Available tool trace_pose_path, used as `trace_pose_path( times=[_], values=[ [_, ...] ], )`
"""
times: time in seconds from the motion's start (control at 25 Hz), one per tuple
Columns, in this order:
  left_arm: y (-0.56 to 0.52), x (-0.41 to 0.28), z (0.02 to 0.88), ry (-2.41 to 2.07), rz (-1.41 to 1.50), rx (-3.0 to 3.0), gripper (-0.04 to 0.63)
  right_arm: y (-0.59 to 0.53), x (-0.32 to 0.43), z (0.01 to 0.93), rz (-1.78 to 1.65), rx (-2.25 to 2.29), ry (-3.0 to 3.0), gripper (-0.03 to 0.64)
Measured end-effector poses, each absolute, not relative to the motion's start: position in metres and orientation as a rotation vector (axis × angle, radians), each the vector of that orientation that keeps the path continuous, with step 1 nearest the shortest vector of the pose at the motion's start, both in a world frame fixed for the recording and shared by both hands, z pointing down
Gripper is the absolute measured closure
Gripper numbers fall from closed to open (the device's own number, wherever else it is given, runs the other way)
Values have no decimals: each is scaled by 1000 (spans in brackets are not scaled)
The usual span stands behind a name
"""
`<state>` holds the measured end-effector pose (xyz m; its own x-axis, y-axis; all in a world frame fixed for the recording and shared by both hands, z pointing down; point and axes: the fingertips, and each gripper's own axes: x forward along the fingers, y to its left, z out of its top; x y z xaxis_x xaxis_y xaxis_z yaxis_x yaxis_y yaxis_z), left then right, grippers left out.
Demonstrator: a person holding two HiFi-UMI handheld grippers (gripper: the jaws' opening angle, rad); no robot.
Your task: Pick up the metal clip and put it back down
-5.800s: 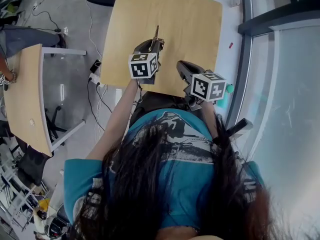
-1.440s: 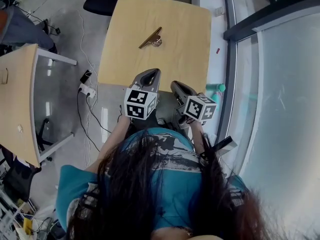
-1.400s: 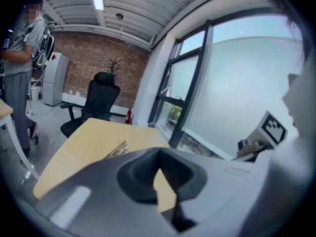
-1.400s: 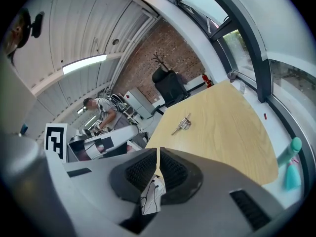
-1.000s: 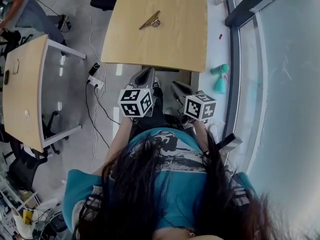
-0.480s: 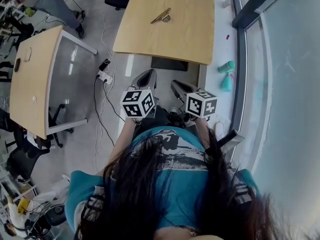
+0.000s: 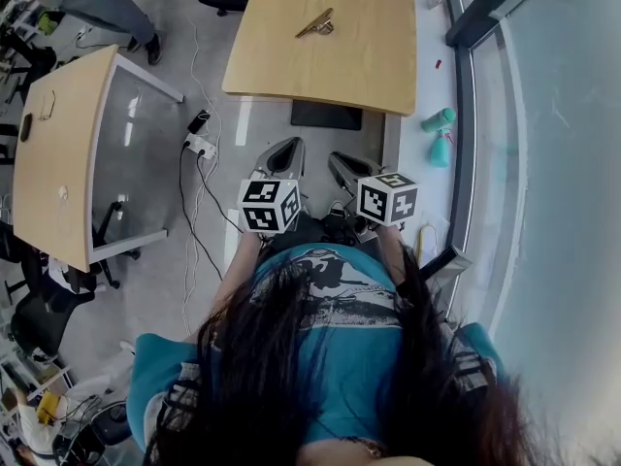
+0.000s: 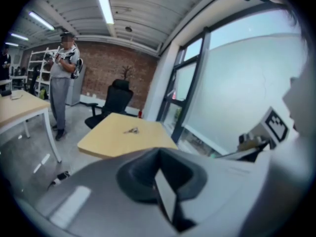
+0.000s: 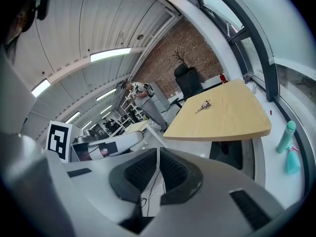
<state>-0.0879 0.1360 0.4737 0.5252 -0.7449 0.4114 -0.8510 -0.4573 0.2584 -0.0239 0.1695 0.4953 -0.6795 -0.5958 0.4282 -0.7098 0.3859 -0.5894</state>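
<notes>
The metal clip point(image 7: 315, 24) lies flat on the wooden table point(image 7: 369, 61), toward its far side and left of centre, with nothing else on the top and nothing touching it; the person stands well back from the table's near edge, so both tools hang over the floor, not over the work surface. The left gripper point(image 8: 160, 177) is held close to the body and aimed toward the table, its jaws pressed fully together with nothing between them; the right gripper point(image 9: 158, 169) sits just beside it in the same pose, its ribbed pads meeting along a thin seam and likewise empty. This looks like a resting stance, arms tucked in and tools idle because there is nothing to carry. Judging by the clip lying on the table and both tools empty and far from it, the clip is either already put back or not yet picked up; any further handling would call for stepping closer first. Two teal bottles point(image 7: 439, 134) stand on the floor by the window.
</notes>
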Motion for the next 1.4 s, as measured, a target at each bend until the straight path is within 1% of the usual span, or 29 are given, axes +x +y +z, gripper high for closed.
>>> trace_pose_path(
  times=[0.2,0.48,0.84,1.4],
  values=[
    [145,-94,477,-1260,325,2341,594,172,-39,491,1121,1169,-2488,588],
    [149,-87,473,-1230,314,2373,594,173,-38,487,1062,1177,-2479,588],
    [155,-79,474,-1197,322,2386,594,179,-31,489,1062,1205,-2461,588],
    [159,-91,471,-1202,312,2378,594,180,-42,487,1050,1196,-2465,588]
  ],
)
